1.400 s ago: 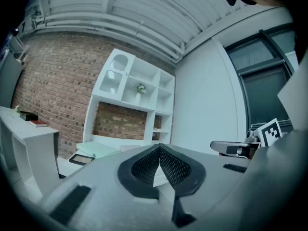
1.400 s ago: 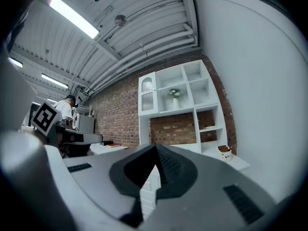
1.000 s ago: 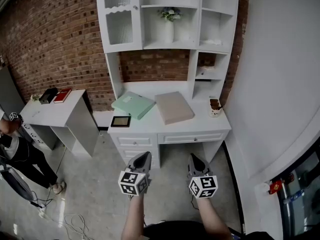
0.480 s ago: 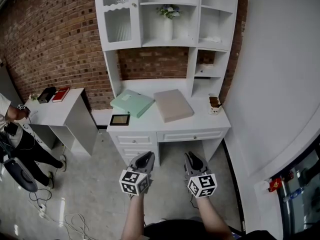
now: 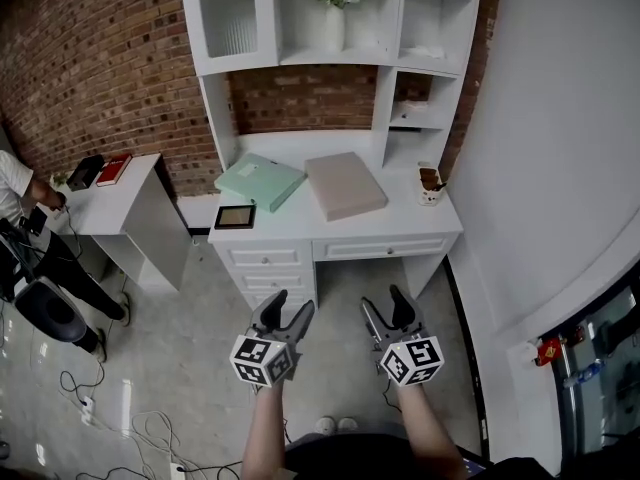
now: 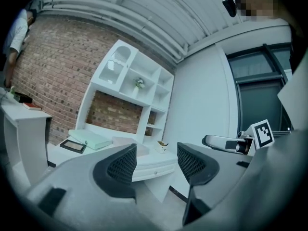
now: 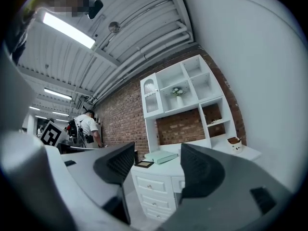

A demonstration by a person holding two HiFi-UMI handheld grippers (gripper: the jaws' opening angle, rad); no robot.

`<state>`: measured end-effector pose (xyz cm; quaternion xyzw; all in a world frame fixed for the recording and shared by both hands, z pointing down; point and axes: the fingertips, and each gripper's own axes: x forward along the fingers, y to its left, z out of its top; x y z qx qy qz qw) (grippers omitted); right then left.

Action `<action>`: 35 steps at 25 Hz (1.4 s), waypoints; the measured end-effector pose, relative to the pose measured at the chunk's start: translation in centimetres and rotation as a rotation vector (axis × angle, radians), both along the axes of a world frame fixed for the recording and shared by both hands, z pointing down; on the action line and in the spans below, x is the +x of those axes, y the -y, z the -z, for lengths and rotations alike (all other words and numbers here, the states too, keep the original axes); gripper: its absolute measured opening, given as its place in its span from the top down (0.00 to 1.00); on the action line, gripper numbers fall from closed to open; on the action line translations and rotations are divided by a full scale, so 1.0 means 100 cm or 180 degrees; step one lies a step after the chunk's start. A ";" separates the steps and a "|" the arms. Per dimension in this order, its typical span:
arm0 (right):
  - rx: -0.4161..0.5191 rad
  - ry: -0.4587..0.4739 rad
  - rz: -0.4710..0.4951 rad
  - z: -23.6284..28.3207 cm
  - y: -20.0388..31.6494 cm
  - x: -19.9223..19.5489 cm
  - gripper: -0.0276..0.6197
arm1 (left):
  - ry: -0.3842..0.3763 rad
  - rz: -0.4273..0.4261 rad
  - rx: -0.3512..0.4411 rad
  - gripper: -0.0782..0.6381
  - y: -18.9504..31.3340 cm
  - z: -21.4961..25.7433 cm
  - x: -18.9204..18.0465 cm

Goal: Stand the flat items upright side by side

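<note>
On the white desk (image 5: 400, 230) three flat items lie down: a green folder (image 5: 260, 181), a beige box-like binder (image 5: 345, 184) and a small dark-framed tablet (image 5: 235, 216). Both grippers hang over the floor well short of the desk. My left gripper (image 5: 283, 311) has just been opening and stands open with nothing between its jaws. My right gripper (image 5: 388, 305) has also just been opening and is empty. The green folder (image 6: 90, 138) and tablet (image 6: 73, 146) show beyond the left jaws; the right gripper view shows the folder (image 7: 161, 156) and tablet (image 7: 144, 164) between its jaws' line, far off.
A cup (image 5: 431, 209) stands at the desk's right end. The hutch above holds a vase with flowers (image 5: 334, 13). A side table (image 5: 100, 203) at left carries a red book (image 5: 113, 169). A person (image 5: 15, 193) stands at far left; cables (image 5: 130, 433) lie on the floor.
Both grippers went from shut to open. The view shifted so the desk sits slightly higher in frame, and the person at left moved.
</note>
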<state>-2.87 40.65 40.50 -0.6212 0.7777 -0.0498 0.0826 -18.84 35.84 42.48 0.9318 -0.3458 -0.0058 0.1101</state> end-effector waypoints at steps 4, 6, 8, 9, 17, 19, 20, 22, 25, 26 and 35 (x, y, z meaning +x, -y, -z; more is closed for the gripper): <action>-0.0057 0.0034 -0.0064 -0.005 -0.001 -0.001 0.52 | -0.0034 0.0057 -0.0052 0.55 0.001 -0.006 -0.012; -0.0061 0.0025 -0.0086 -0.004 0.000 -0.003 0.52 | -0.0065 0.0106 -0.0057 0.54 0.006 -0.007 -0.019; -0.0038 0.0007 -0.0113 0.000 -0.002 -0.005 0.52 | -0.0102 0.0131 -0.0038 0.54 0.008 -0.004 -0.026; -0.0018 0.0002 -0.0135 0.002 -0.004 -0.005 0.52 | -0.0110 0.0128 -0.0015 0.54 0.008 -0.001 -0.027; 0.0123 -0.0039 -0.0293 0.019 -0.010 0.007 0.52 | -0.0171 0.0084 0.0146 0.54 0.014 0.020 -0.027; 0.0155 -0.0046 -0.0323 0.023 -0.007 0.011 0.52 | -0.0173 0.0074 0.0173 0.54 0.018 0.022 -0.024; 0.0170 -0.0045 -0.0337 0.025 -0.004 0.014 0.52 | -0.0169 0.0062 0.0180 0.54 0.021 0.023 -0.022; 0.0194 -0.0035 -0.0360 0.027 0.003 0.020 0.52 | -0.0162 0.0045 0.0185 0.54 0.029 0.025 -0.017; 0.0233 -0.0013 -0.0376 0.029 0.016 0.030 0.52 | -0.0147 0.0069 0.0205 0.54 0.044 0.028 -0.011; 0.0253 -0.0003 -0.0381 0.029 0.022 0.035 0.52 | -0.0134 0.0077 0.0222 0.54 0.050 0.028 -0.008; 0.0186 0.0237 -0.0427 -0.002 0.134 0.090 0.52 | 0.0026 0.0173 0.0149 0.54 0.145 0.000 0.024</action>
